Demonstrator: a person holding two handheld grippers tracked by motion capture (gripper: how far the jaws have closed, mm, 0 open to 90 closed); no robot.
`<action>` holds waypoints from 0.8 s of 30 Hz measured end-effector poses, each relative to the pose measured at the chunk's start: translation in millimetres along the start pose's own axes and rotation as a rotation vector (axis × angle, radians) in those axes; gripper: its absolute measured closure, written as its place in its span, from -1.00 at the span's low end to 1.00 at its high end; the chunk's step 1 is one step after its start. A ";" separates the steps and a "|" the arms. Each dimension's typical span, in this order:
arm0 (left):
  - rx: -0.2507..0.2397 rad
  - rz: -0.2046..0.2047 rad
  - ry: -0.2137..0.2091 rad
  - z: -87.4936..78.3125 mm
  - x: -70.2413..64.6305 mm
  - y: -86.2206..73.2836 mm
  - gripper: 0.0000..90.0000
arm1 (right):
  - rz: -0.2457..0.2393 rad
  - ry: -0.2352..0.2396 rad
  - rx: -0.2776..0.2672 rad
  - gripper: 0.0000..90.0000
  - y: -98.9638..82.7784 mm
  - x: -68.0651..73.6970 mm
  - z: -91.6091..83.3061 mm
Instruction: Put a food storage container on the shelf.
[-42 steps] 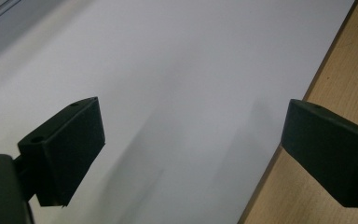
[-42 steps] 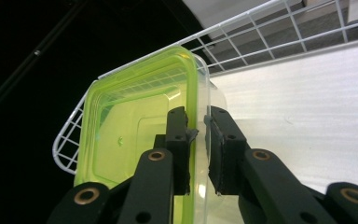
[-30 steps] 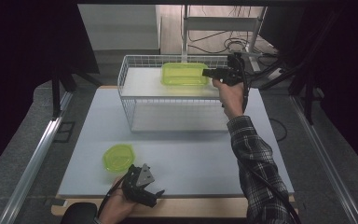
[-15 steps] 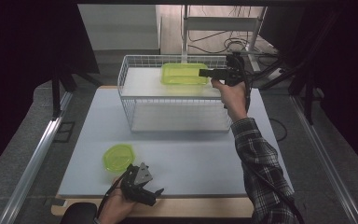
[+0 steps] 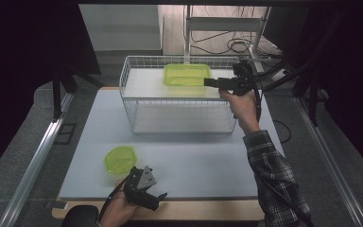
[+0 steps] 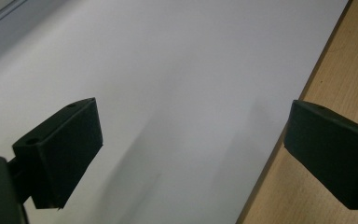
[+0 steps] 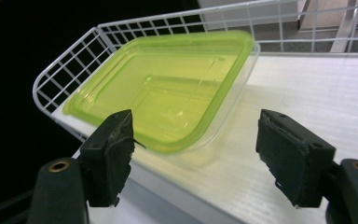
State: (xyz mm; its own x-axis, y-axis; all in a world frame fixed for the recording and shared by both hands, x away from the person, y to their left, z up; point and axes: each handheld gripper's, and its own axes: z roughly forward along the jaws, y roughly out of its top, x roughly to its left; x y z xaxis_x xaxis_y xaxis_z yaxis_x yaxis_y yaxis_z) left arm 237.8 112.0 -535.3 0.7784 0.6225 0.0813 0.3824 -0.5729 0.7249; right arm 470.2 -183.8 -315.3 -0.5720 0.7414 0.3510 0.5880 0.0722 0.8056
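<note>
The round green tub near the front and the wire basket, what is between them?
Nothing. In the high view, only bare white tabletop lies between the round green tub and the wire basket.

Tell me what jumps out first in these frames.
The bright green rectangular container in the white wire basket at the table's far side stands out first. The right gripper sits just in front of it, its jaws just opened and nothing between them. Next is the round green lid on the white mat near the front edge, beside the left gripper, which is open.
</note>
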 end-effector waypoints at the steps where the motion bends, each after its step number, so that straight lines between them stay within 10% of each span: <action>1: 0.004 -0.002 0.000 -0.3 0.3 0.2 -0.90 | -0.015 -0.003 0.007 -0.45 -3.8 2.0 -2.1; 24: -0.035 -0.036 0.003 -5.2 5.1 0.3 -0.91 | -0.176 0.029 0.061 -0.76 -58.5 20.2 -24.4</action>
State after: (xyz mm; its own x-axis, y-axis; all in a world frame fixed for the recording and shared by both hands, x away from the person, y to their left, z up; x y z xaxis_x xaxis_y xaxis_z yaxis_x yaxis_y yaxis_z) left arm 239.3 117.8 -531.1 0.7628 0.6441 0.0567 0.3926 -0.5310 0.7509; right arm 410.2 -189.3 -343.7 -0.6850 0.6942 0.2212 0.5101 0.2402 0.8259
